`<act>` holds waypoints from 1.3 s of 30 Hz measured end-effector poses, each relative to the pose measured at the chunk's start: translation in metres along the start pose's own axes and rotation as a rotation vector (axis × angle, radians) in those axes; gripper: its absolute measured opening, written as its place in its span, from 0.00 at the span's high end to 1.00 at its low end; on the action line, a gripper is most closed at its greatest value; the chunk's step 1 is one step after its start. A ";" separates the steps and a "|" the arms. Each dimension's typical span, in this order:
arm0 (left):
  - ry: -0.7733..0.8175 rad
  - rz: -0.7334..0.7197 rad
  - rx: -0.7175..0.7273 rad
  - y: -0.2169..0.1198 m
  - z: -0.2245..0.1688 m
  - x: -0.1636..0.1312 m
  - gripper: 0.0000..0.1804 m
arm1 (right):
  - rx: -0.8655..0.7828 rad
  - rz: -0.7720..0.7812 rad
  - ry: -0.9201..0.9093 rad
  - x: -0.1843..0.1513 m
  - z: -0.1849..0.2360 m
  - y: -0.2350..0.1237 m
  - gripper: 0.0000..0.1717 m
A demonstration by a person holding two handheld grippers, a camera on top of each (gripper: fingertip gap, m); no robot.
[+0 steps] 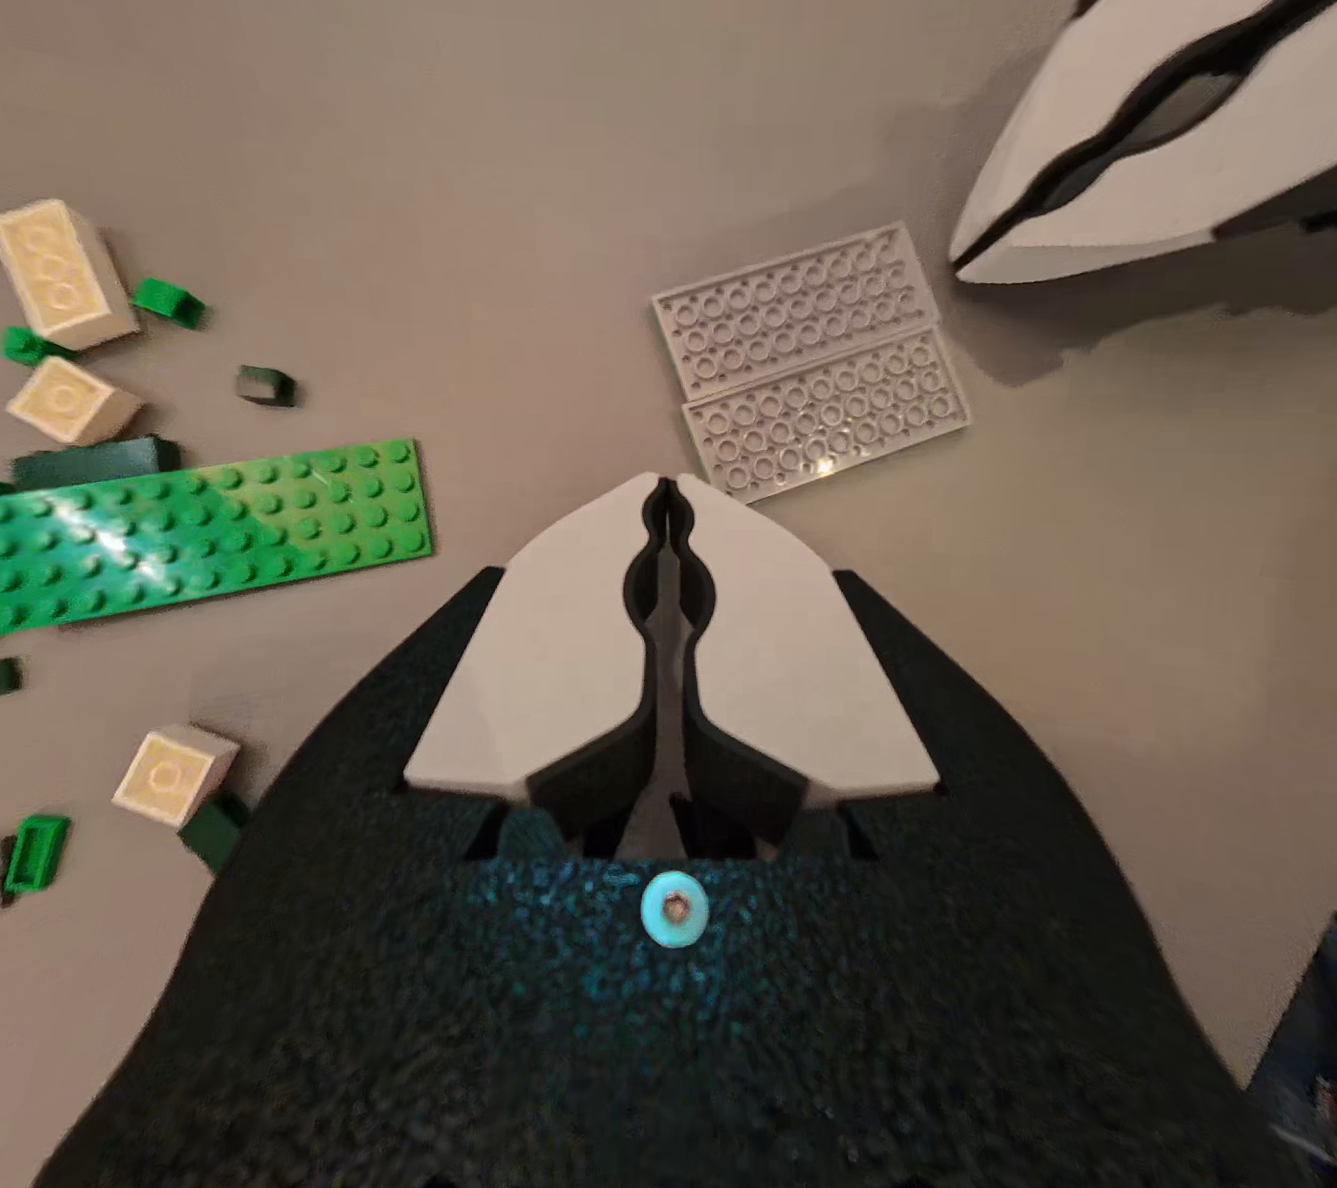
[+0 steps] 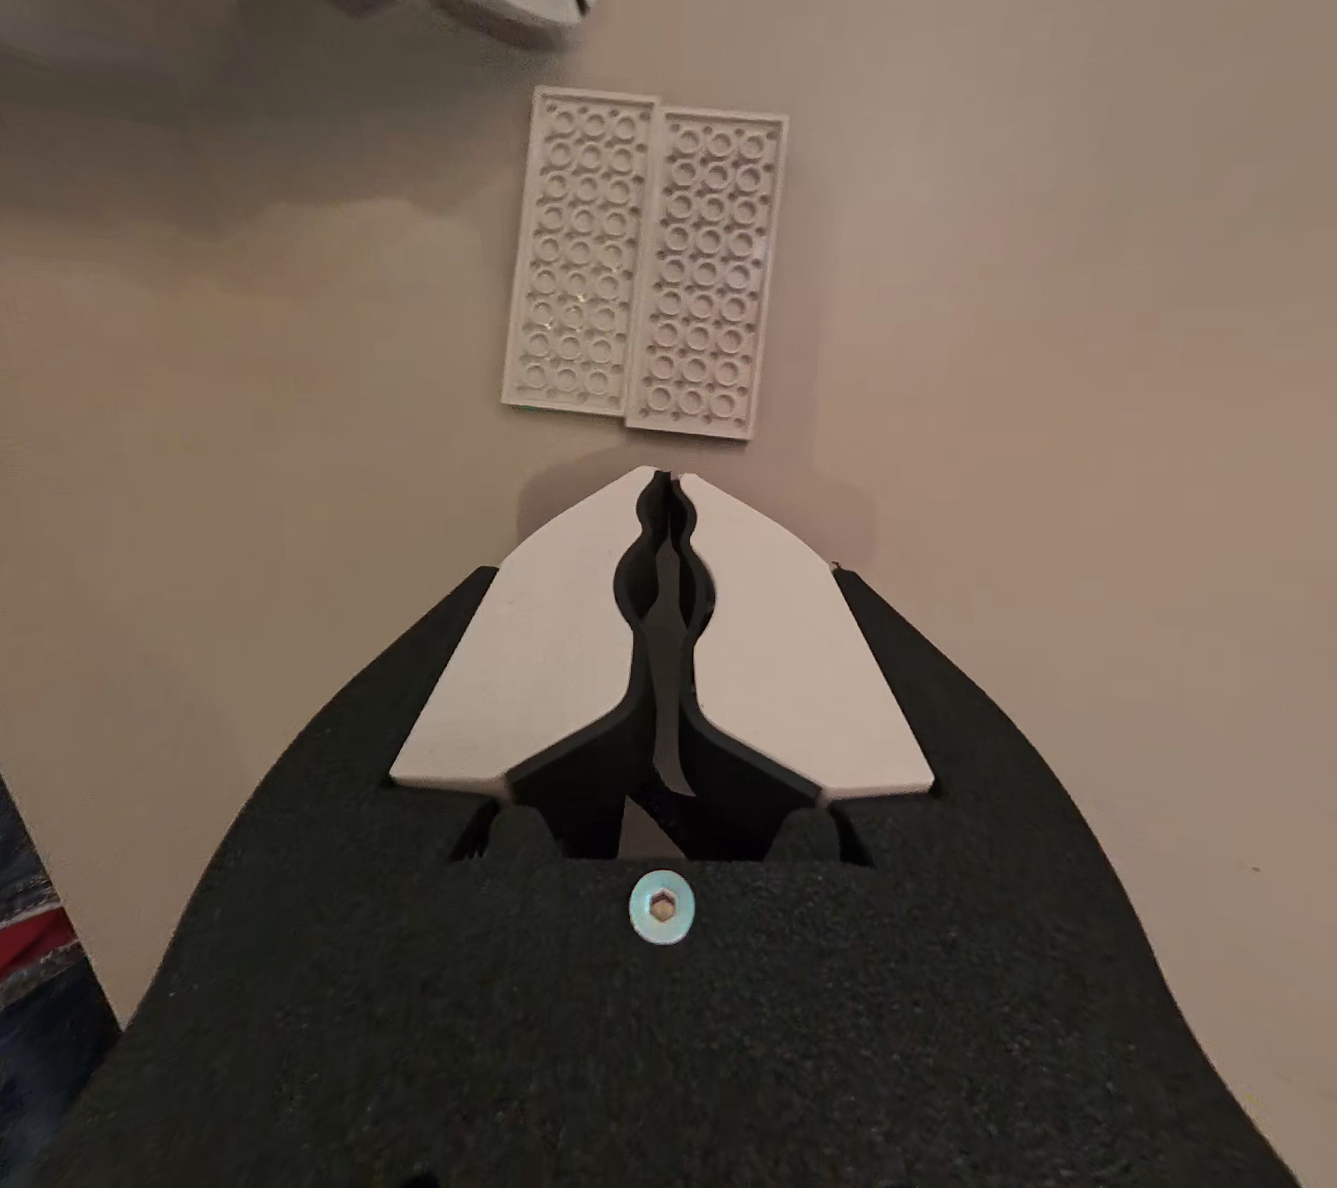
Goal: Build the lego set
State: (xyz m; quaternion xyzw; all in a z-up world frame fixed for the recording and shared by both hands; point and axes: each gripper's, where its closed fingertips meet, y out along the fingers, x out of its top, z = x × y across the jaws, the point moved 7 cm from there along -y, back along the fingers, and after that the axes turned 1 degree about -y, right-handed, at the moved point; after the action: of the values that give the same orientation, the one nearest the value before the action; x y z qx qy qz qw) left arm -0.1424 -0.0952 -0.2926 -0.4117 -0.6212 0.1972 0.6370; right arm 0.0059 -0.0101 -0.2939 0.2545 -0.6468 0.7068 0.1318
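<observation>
**Two closed grippers hover by a pair of grey plates**

Two grey building plates (image 1: 810, 361) lie side by side, undersides up, long edges touching, on the beige table (image 1: 506, 68). In the left wrist view they sit just right of centre; in the right wrist view they lie dead centre, directly ahead of that gripper's tips.

The left gripper (image 1: 667, 482) has its jaws closed tip to tip with nothing between them; it is just beside the near corner of the nearer plate, and contact cannot be told. The right gripper (image 2: 669, 473) is likewise closed on nothing, near the plates' short ends but apart from them.

At the left edge of the left wrist view lie a large green studded plate (image 1: 217, 531), several cream bricks (image 1: 61, 274) and small green pieces (image 1: 168, 298), all well apart from either gripper.

Neither gripper has hold of anything. As a judgement only, any grasp from here would call for the jaws to part first.
</observation>
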 end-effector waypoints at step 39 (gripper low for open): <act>-0.016 0.010 -0.013 0.026 0.014 0.024 1.00 | -0.154 -0.009 0.030 0.014 -0.038 0.004 1.00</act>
State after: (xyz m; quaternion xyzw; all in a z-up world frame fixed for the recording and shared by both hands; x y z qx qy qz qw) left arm -0.1454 -0.0578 -0.2992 -0.4175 -0.6254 0.1995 0.6283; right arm -0.0148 0.0249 -0.2914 0.2361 -0.6958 0.6582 0.1639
